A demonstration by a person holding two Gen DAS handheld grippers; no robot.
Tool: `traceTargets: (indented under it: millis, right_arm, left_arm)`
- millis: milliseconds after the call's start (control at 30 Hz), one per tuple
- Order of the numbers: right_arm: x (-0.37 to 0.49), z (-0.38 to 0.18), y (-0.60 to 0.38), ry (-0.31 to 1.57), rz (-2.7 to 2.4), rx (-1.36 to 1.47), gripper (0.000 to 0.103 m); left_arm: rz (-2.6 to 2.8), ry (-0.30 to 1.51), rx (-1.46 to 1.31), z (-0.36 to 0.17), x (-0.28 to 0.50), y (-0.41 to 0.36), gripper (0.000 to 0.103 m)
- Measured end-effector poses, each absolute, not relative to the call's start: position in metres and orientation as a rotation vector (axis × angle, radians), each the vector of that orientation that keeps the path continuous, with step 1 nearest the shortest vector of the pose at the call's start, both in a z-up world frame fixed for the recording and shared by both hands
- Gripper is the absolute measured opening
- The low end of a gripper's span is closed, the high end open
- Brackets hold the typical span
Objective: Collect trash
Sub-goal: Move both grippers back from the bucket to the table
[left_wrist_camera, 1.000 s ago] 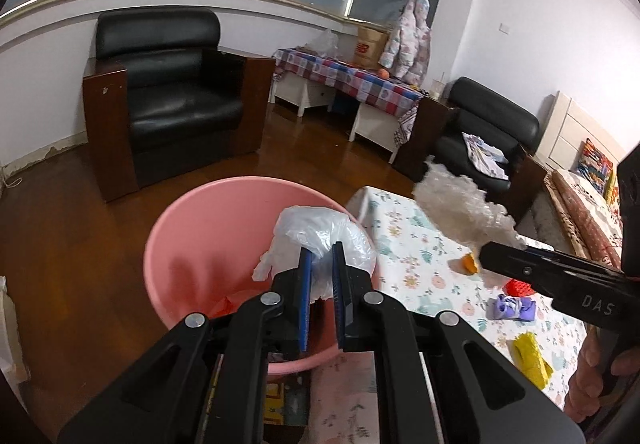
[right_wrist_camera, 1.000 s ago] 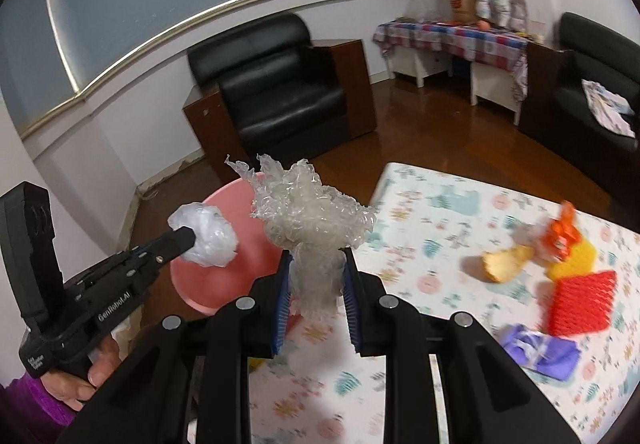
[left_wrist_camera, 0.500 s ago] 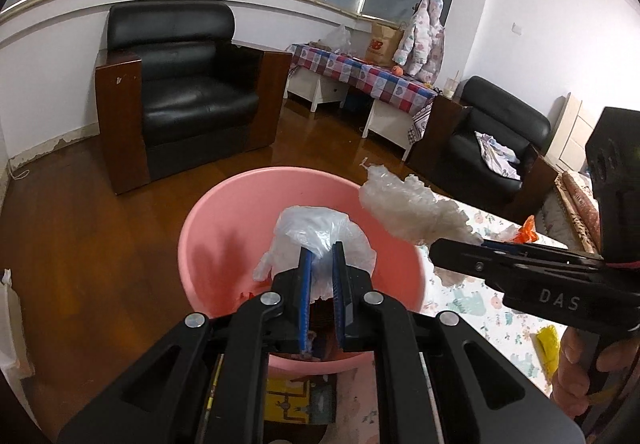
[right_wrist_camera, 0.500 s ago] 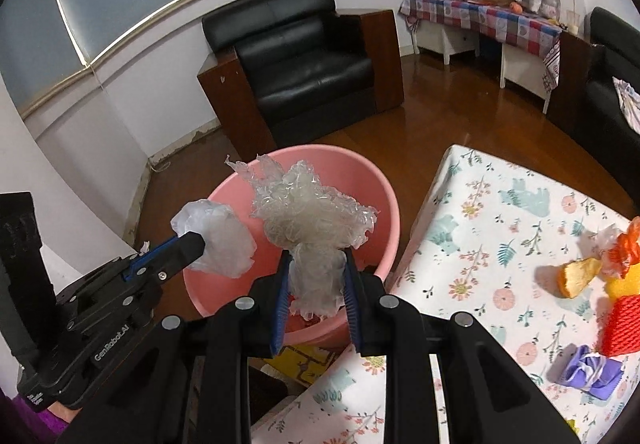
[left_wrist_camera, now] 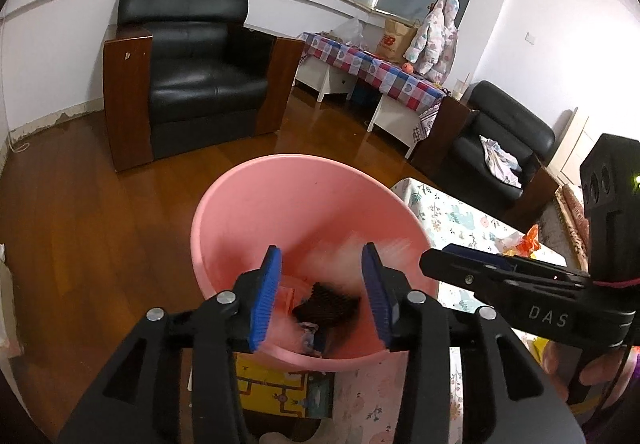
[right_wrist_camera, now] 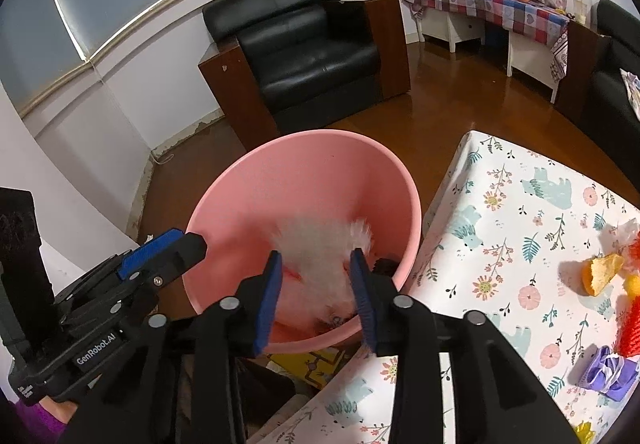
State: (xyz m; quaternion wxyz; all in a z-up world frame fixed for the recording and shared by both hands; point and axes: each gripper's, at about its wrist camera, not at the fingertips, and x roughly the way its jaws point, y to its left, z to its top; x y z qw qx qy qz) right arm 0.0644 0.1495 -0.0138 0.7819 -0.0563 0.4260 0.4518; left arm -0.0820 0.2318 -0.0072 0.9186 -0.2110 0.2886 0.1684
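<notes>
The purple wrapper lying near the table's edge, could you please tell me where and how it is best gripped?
Grip the purple wrapper across its bunched middle, coming down from above with the right gripper, whose jaws are opening over the pink bucket. It lies flat and crumpled on the floral tablecloth, apart from the red mesh, so a top pinch on the raised folds looks likeliest to catch.

Both wads leave the grippers and drop into the bin

The left gripper (left_wrist_camera: 320, 294), clamped a second ago on a white plastic bag wad, now has its jaws opening with nothing between them; a white blur (left_wrist_camera: 352, 250) streaks across the lower centre of its frame inside the pink bin (left_wrist_camera: 256, 203). The right gripper (right_wrist_camera: 316, 298), earlier squeezing crinkled clear plastic above the table edge, now sits over the bin with jaws opening, and the plastic (right_wrist_camera: 320, 244) blurs downward, loose between the pads.
</notes>
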Motion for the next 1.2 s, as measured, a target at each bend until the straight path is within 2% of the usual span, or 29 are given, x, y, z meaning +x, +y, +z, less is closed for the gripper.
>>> traceTargets:
  millis: [200, 733, 1200]
  right_arm:
    - [0.061, -0.010, 0.144, 0.900, 0.982, -0.113, 0.044]
    - [0.044, -0.005, 0.108, 0.879, 0.956, -0.080, 0.045]
    - [0.018, -0.008, 0.004, 0.844, 0.856, -0.053, 0.045]
  left_arm:
    - [0.329, 0.593, -0.440, -0.007, -0.083, 0.231, 0.044]
    - [0.290, 0.584, -0.380, 0.002, -0.085, 0.205, 0.044]
    - [0.241, 0.605, -0.303, 0.006, -0.078, 0.163, 0.044]
